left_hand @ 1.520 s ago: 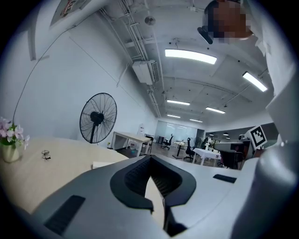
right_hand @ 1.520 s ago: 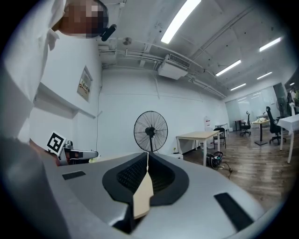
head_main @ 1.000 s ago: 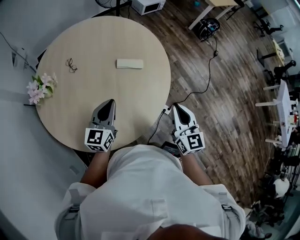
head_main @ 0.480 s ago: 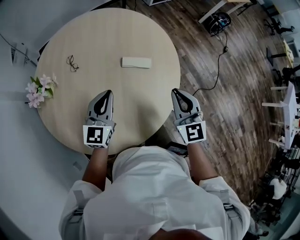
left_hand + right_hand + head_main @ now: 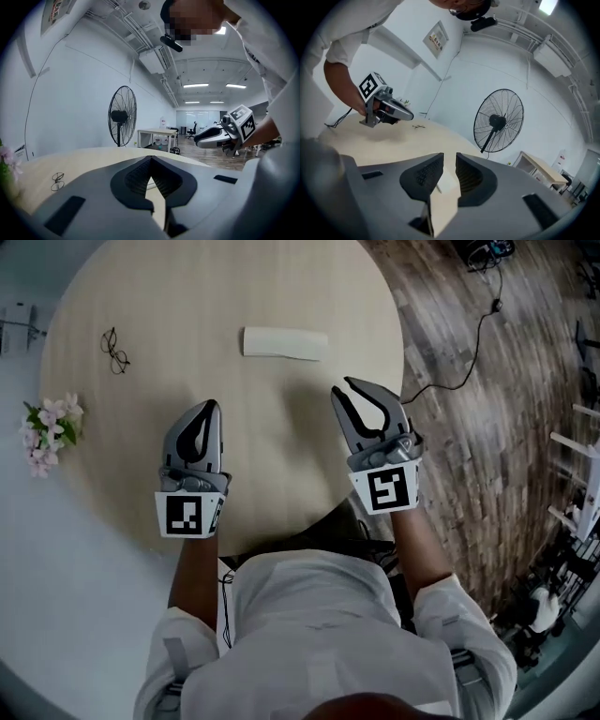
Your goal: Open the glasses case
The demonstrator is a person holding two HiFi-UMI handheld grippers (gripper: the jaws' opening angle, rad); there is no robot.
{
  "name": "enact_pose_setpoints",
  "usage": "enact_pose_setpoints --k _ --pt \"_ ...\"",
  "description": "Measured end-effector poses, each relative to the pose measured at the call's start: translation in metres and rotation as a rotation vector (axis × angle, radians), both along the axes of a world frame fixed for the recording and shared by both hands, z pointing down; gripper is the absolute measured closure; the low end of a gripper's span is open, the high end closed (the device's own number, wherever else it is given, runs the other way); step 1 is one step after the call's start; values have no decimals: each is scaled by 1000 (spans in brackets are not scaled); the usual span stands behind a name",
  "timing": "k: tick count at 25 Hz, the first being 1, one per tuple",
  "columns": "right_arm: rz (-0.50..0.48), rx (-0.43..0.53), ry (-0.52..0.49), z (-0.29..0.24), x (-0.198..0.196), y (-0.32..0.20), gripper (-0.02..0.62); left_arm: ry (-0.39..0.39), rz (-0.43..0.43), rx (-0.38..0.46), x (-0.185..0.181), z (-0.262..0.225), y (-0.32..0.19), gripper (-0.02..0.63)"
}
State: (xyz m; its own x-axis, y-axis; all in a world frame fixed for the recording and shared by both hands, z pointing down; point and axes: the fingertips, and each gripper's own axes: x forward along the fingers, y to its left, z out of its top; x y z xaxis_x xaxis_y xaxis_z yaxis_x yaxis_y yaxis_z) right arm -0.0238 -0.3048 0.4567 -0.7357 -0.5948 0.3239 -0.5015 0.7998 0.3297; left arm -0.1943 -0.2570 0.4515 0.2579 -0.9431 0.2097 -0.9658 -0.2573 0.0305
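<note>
Fingers (image 5: 423,174) opening, empty, on right gripper (image 5: 343,387).

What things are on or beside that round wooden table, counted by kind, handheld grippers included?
Cream oblong glasses case: 1
Thin wire-framed spectacles: 1
Bunch of pink flowers: 1
Grey handheld tools, left gripper and right gripper (jaws opening, nothing between): 2
Total: 5

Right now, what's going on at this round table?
A person in a white shirt holds a pair of tongs in each hand above the wooden table. The left tongs are shut and empty. The right tongs are opening, with nothing between them. Farther out on the table, the cream glasses case lies untouched and looks closed. A pair of glasses and some flowers sit off to the left.
</note>
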Motion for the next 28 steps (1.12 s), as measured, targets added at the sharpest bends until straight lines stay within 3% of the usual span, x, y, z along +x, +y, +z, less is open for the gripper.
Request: enact_pose_setpoints --k 6,11,17,22,28 --pt "-95 -2 149 74 -11 -16 498 -15 9 -21 3 49 -22 594" --pt "-116 10 263 115 -5 -24 483 -1 12 -33 6 69 -31 594" --pt "-171 93 399 140 -12 -32 472 -58 68 -28 10 82 -36 594" --pt "-174 113 450 158 -12 -39 472 -50 79 -10 8 86 -44 594" --pt "-172 127 437 158 -9 -43 494 -47 87 -16 12 92 -48 594"
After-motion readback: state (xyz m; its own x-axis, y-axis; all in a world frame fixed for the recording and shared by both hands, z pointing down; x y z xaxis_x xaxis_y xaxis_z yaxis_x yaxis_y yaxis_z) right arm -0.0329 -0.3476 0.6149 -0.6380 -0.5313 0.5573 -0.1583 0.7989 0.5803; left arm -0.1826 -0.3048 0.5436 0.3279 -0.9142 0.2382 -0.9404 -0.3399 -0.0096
